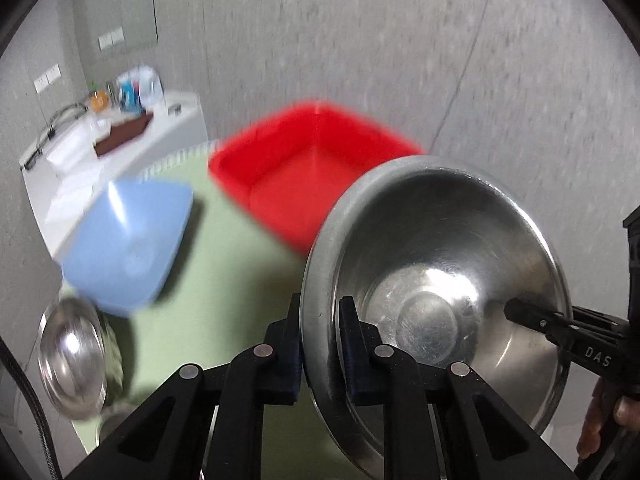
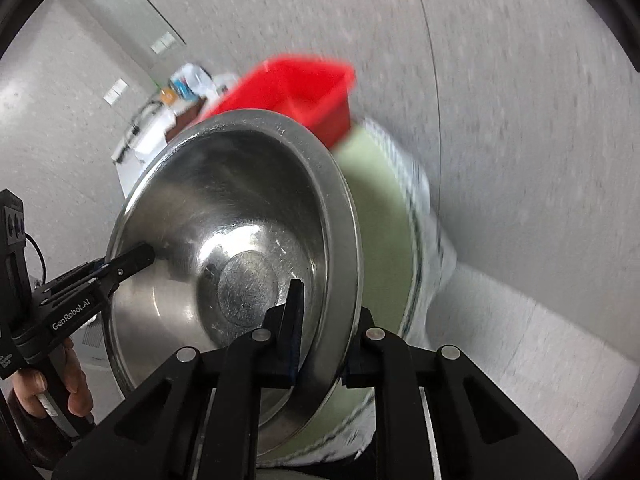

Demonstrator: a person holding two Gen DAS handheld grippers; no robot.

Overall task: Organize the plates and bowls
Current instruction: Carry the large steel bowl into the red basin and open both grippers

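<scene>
A large steel bowl (image 1: 440, 280) is held in the air between both grippers, tilted with its inside facing the cameras. My left gripper (image 1: 320, 312) is shut on its left rim. My right gripper (image 2: 324, 300) is shut on its right rim; the bowl (image 2: 224, 220) fills that view. The right gripper also shows in the left wrist view (image 1: 520, 314), and the left gripper in the right wrist view (image 2: 140, 256). A red tub (image 1: 304, 176) stands empty behind the bowl, also seen in the right wrist view (image 2: 304, 88). A blue tub (image 1: 128, 240) stands left of it.
A second steel bowl (image 1: 72, 356) lies at the left edge of the green mat (image 1: 240, 272). A white counter (image 1: 120, 148) with bottles and a brown box stands behind, against a grey wall. The view is motion-blurred.
</scene>
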